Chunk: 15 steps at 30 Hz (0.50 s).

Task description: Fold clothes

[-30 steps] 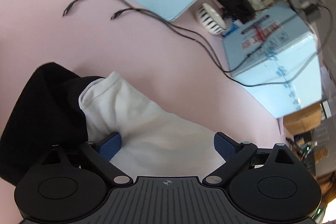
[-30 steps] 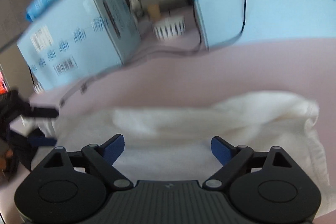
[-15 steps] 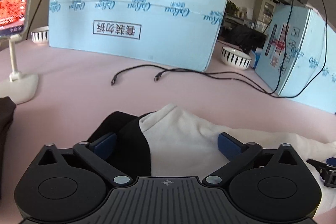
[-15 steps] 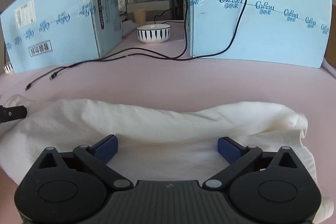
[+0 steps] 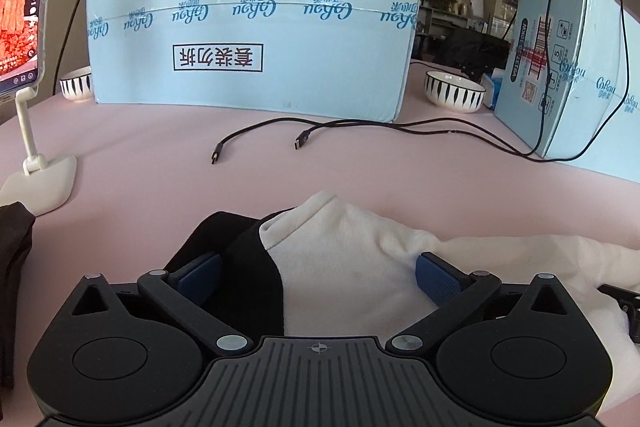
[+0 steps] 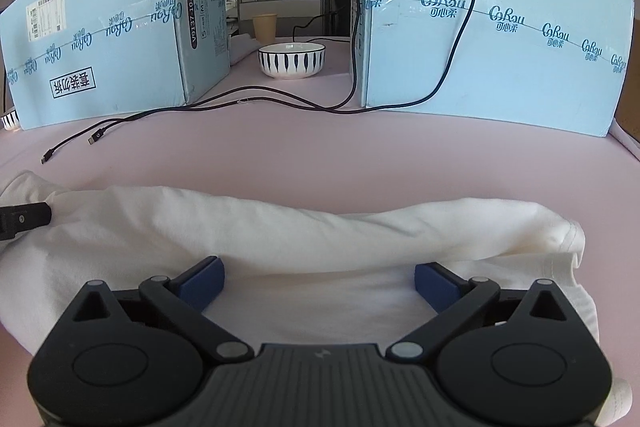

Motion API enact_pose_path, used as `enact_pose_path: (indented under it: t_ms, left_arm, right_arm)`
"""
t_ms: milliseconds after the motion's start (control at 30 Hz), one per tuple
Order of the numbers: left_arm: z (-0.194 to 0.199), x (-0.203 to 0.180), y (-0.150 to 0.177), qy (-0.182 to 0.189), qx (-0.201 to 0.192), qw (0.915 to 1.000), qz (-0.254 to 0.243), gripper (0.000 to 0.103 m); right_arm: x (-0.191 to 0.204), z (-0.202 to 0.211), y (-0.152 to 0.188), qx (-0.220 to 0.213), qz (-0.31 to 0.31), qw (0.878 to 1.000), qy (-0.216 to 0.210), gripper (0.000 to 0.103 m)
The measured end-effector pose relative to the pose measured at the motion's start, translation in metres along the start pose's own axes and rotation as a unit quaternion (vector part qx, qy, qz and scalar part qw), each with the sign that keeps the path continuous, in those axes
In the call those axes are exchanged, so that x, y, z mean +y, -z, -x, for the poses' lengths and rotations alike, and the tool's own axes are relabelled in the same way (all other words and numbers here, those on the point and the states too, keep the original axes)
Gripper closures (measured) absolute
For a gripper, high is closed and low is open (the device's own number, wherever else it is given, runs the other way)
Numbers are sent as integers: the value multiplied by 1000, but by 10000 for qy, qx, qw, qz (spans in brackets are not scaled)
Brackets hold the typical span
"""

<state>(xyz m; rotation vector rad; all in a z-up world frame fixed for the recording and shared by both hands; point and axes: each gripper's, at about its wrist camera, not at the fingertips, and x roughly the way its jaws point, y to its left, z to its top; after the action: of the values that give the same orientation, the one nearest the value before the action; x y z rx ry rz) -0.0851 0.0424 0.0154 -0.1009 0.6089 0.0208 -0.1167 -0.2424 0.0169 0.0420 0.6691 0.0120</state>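
Nearest the left wrist camera, the left gripper (image 5: 318,277) has its blue-padded jaws spread wide, gripping nothing, over a rumpled white cotton garment with a black sleeve (image 5: 352,259). That garment lies on the soft pink tabletop (image 5: 160,163). The right gripper (image 6: 319,279), equally wide and empty, hangs above the garment's long folded roll. At eleven o'clock from the left gripper, two loose black cable ends (image 5: 256,143) lie on the pink surface. Farther out stand pale blue printed cardboard boxes (image 5: 256,7), with a white bowl with dark stripes (image 6: 291,59) at twelve o'clock between them in the right view
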Motion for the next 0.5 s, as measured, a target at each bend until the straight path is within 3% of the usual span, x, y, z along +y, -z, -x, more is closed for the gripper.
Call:
enact_pose_path:
  t_ms: [100, 167, 233, 333, 367, 467, 500]
  left_arm:
    - [15, 10, -7, 197, 149, 9997, 86, 0]
    - [25, 15, -11, 309, 211, 9992, 117, 0]
    - [46, 34, -18, 663, 356, 9966, 331, 0]
    - [73, 64, -26, 1332, 728, 9844, 893, 0]
    - [75, 63, -27, 1600, 808, 9790, 967, 0]
    - [83, 60, -30, 2392, 1042, 9581, 1184, 0]
    - [80, 49, -30, 2442, 1005, 9584, 1084, 0]
  right_arm:
    - [-19, 26, 0, -409, -389, 9984, 8, 2]
    - [-48, 62, -2, -667, -911, 9933, -253, 2]
    - [-74, 86, -1, -616, -1477, 9854, -577, 1]
    - [-124, 110, 16, 55, -2927, 9472, -1311, 1]
    - [-140, 112, 28, 441, -3545, 9204, -1589, 1]
    - [-158, 106, 58, 934, -4628, 8658, -1658, 1]
    - [-158, 103, 62, 923, -4766, 8596, -1594, 1]
